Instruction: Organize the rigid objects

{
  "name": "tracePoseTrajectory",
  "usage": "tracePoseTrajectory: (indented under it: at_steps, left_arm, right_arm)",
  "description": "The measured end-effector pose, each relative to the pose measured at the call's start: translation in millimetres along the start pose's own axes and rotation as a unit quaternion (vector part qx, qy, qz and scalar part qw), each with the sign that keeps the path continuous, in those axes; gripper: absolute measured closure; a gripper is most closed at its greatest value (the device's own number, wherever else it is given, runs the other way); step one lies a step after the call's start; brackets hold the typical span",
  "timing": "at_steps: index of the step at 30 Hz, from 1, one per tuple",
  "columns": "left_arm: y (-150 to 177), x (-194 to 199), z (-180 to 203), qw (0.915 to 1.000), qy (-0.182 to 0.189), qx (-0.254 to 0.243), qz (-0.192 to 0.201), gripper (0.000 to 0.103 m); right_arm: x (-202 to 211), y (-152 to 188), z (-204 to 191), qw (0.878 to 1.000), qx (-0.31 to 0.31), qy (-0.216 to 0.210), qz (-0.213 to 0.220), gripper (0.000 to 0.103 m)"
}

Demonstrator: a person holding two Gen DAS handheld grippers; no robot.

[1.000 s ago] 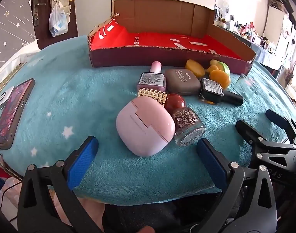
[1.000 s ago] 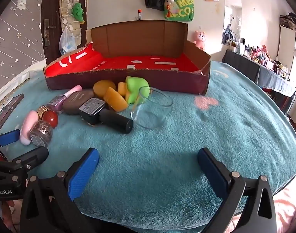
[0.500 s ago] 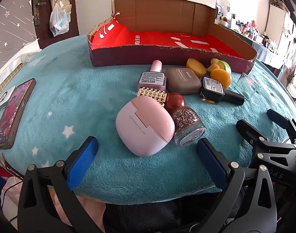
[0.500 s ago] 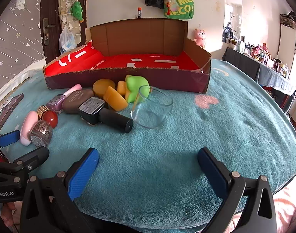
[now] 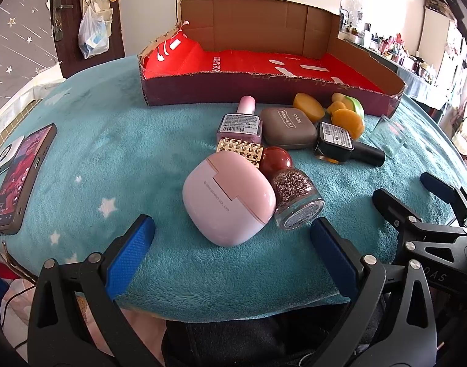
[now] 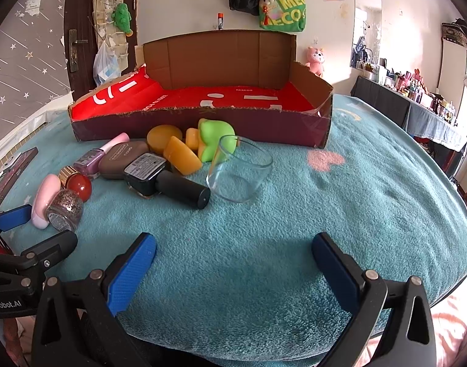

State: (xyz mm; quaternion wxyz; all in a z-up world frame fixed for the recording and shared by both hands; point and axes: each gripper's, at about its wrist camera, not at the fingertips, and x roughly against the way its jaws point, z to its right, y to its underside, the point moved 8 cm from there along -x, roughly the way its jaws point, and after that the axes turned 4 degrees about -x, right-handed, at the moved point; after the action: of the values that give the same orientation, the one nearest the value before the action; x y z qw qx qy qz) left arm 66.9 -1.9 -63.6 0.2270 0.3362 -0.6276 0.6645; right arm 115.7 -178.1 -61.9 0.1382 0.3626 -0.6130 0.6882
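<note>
We note the table (image 5: 117,153) under a teal fleece cover, with the cardboard tray (image 6: 202,122), red inside, at its far side and nothing in it yet. All items lie clustered on the fleece just in front of the tray's near wall. The pink case (image 5: 228,197), the largest piece, sits nearest the left gripper (image 5: 231,258); we judge it light, stiff and glossy, so likely slippery, best taken across its flat sides. The clear glass cup (image 6: 239,169) lies tipped on its side, ahead of the right gripper (image 6: 233,267): fragile, smooth, best pinched at the rim wall. The black bottle (image 6: 167,182) lies flat beside it; the glitter bottle (image 5: 296,197) touches the pink case. Smaller yellow and green pieces lie by the tray wall. Both sets of fingers stand wide apart, holding nothing.
</note>
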Motion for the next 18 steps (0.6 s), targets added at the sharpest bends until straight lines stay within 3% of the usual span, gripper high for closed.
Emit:
tracePoseTrajectory:
  at_steps: [18]
  left_arm:
    - [0.6, 1.2, -0.2, 1.0, 0.002, -0.001, 0.002, 0.0]
  right_arm:
    - [-0.2, -0.5, -0.1, 1.0, 0.0, 0.0, -0.001, 0.0]
